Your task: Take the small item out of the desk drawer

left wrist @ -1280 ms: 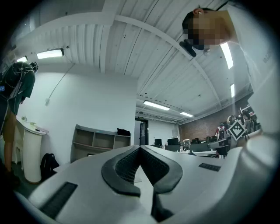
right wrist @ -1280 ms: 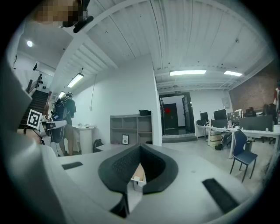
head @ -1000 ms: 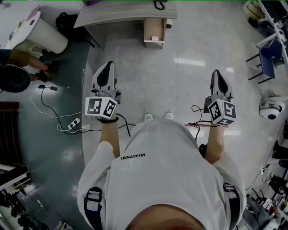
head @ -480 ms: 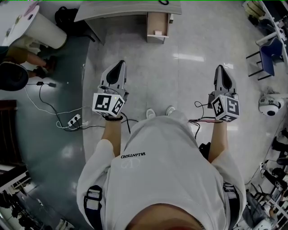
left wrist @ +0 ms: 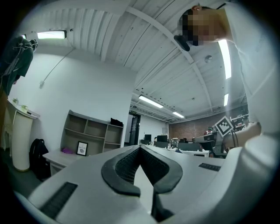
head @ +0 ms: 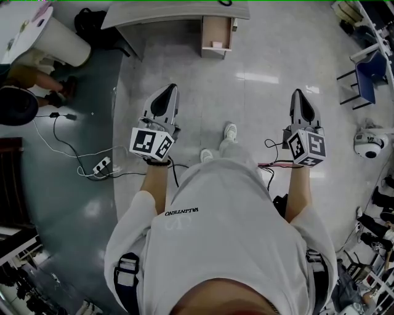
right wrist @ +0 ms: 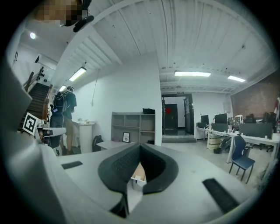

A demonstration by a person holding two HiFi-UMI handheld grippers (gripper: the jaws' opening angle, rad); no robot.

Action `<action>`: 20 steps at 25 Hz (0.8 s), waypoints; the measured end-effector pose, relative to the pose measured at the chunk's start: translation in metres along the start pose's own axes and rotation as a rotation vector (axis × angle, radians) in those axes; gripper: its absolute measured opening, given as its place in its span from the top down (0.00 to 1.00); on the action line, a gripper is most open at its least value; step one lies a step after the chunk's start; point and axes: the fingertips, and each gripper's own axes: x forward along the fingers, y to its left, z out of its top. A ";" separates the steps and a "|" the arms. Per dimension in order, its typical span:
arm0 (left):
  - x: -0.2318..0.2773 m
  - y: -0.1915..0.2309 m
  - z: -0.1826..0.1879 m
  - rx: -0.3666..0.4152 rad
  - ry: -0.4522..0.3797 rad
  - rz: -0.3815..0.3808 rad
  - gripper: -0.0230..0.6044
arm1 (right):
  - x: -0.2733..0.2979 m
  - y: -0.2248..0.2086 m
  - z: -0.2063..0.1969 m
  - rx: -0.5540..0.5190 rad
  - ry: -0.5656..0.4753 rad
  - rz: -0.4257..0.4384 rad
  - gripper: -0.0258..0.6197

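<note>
A grey desk [head: 172, 12] stands far ahead at the top of the head view. Beside it a wooden drawer unit [head: 217, 31] is pulled open, with a small pink item [head: 216, 44] lying in it. Both grippers hover over the floor, well short of the drawer. My left gripper [head: 166, 92] is shut and empty, its pads meeting at the tip [left wrist: 140, 148]. My right gripper [head: 298, 97] is also shut with nothing held [right wrist: 140, 145]. The drawer [right wrist: 138, 176] shows through the gap behind the right gripper's jaws.
A person stands by a white round counter [head: 58, 43] at the far left. A power strip with cables [head: 98, 167] lies on the dark floor strip. At the right are a blue chair [head: 369, 77] and a white dome device [head: 368, 146]. Shelves [right wrist: 131, 127] line the wall.
The person has stepped forward, one shoe now ahead of the other. The left gripper has shifted right in the head view. Both grippers stay shut.
</note>
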 end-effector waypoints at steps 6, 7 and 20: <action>0.027 -0.005 0.002 0.026 0.016 -0.005 0.97 | 0.019 -0.013 -0.009 0.028 0.010 0.005 0.96; 0.033 -0.003 0.000 0.026 0.025 -0.001 0.97 | 0.024 -0.015 -0.010 0.033 0.013 0.008 0.96; 0.130 -0.001 -0.023 0.007 0.077 0.025 0.97 | 0.101 -0.059 -0.005 0.065 -0.015 0.036 0.96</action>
